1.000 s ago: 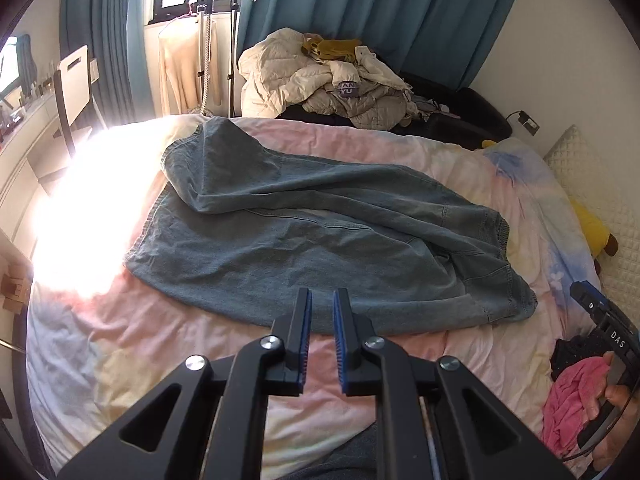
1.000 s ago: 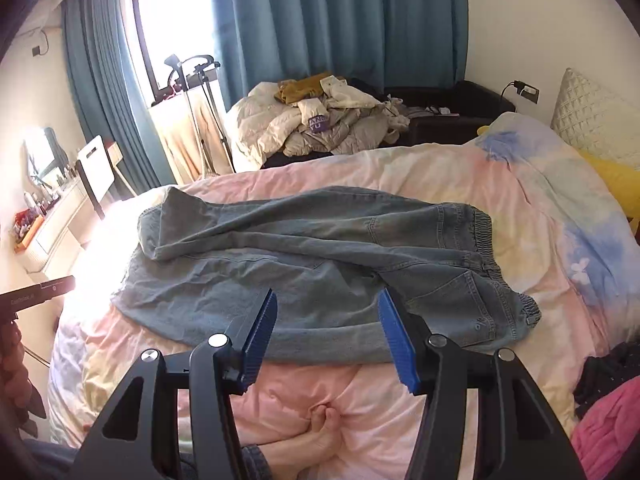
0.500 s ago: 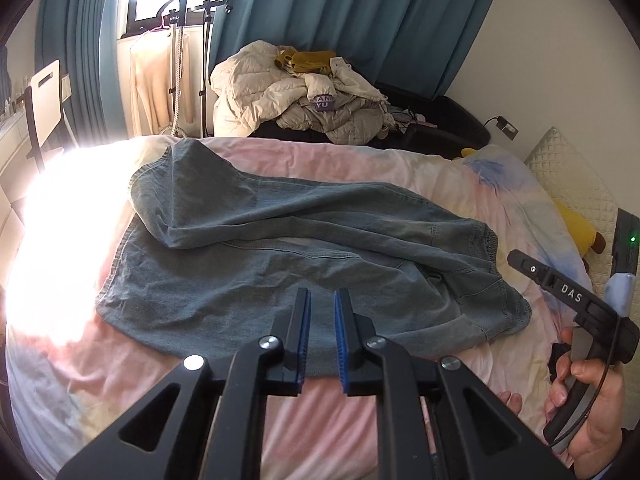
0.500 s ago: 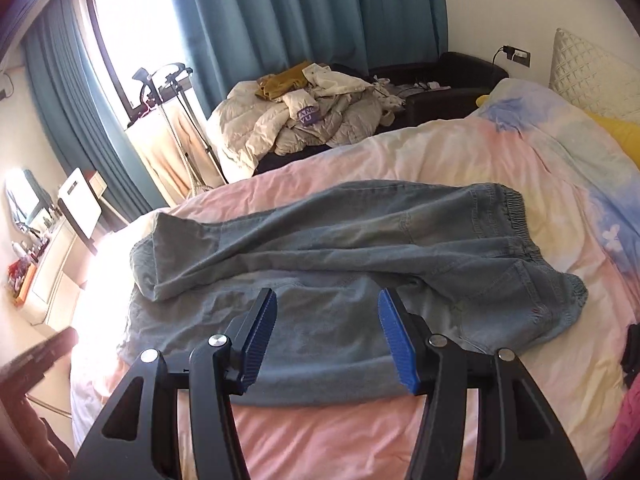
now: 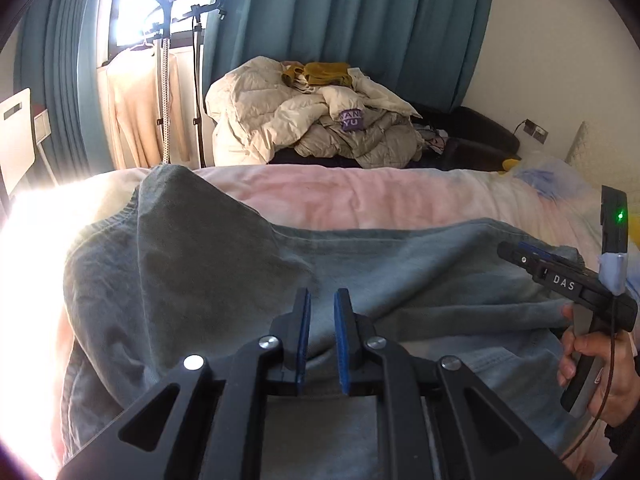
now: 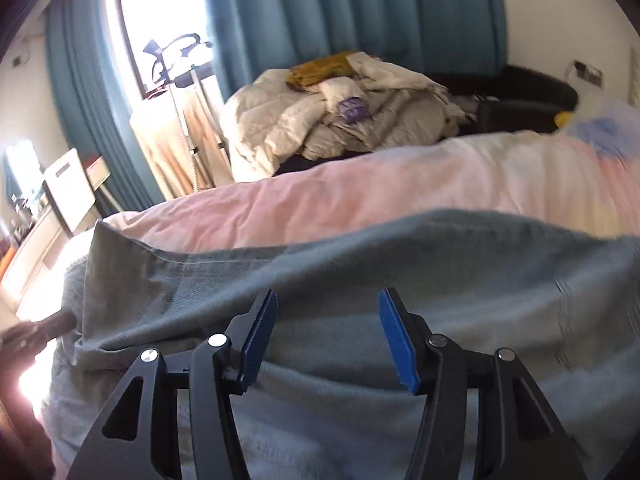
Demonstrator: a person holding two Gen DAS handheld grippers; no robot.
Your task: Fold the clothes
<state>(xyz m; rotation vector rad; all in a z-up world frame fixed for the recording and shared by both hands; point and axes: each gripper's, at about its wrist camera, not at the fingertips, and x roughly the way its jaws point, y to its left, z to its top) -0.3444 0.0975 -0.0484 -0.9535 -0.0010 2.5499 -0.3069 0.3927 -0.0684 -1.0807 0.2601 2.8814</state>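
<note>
Blue denim trousers point(image 5: 400, 276) lie spread across the pink bed cover point(image 5: 360, 192), one leg folded over at the left. They also fill the right wrist view point(image 6: 400, 264). My left gripper point(image 5: 320, 308) hovers low over the trousers' near part, its blue pads a narrow gap apart with nothing between them. My right gripper point(image 6: 328, 312) is wide open, low over the denim. The right gripper's body point(image 5: 576, 284), held in a hand, shows at the right of the left wrist view.
A pile of pale jackets and clothes point(image 5: 316, 120) lies on a dark sofa beyond the bed. A garment steamer stand point(image 5: 180, 40) and teal curtains point(image 5: 360, 20) stand behind. A white chair point(image 6: 68, 188) is at the left. A quilted pillow point(image 5: 600, 160) lies far right.
Both grippers have moved forward and down, close over the trousers. The left jaws have parted slightly. The right gripper stays wide open.
</note>
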